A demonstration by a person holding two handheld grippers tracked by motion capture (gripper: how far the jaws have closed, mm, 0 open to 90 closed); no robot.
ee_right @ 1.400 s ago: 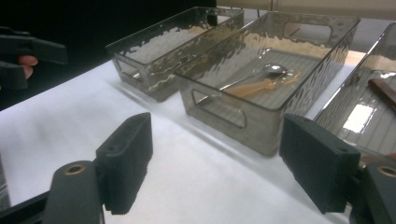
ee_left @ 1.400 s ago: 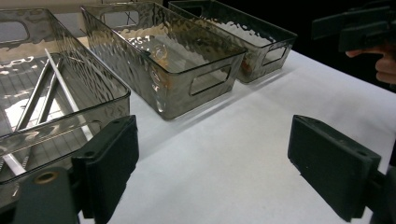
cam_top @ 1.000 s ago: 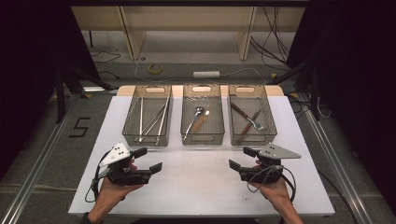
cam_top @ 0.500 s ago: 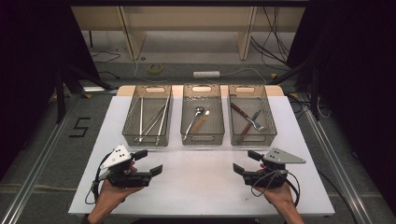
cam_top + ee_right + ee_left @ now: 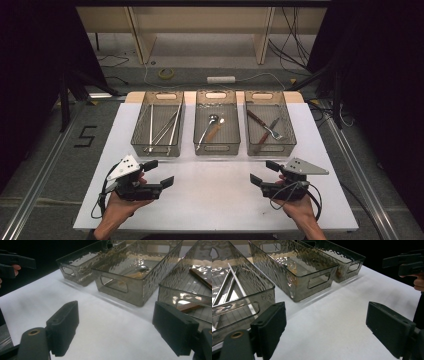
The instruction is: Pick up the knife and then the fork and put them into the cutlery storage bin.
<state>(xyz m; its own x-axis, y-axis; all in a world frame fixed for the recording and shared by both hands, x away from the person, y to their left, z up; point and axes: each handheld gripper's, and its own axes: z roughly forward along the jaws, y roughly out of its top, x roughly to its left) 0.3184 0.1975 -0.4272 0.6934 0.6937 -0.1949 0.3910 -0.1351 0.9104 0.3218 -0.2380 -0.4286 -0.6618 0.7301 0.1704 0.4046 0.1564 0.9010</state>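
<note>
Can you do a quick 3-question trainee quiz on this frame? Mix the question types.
1. True or false: the left gripper is shut on a utensil.
2. Which bin holds the spoon? A) left bin B) middle bin C) right bin
3. Fill in: both the left gripper and the right gripper are held over the white ____, on the person's side of the bins.

Key
1. False. Its jaws stand wide apart with nothing between them.
2. B. The spoon lies in the middle bin beside a wooden-handled piece; the left bin holds long thin metal pieces, the right bin a fork and a dark-handled piece.
3. table.
</note>
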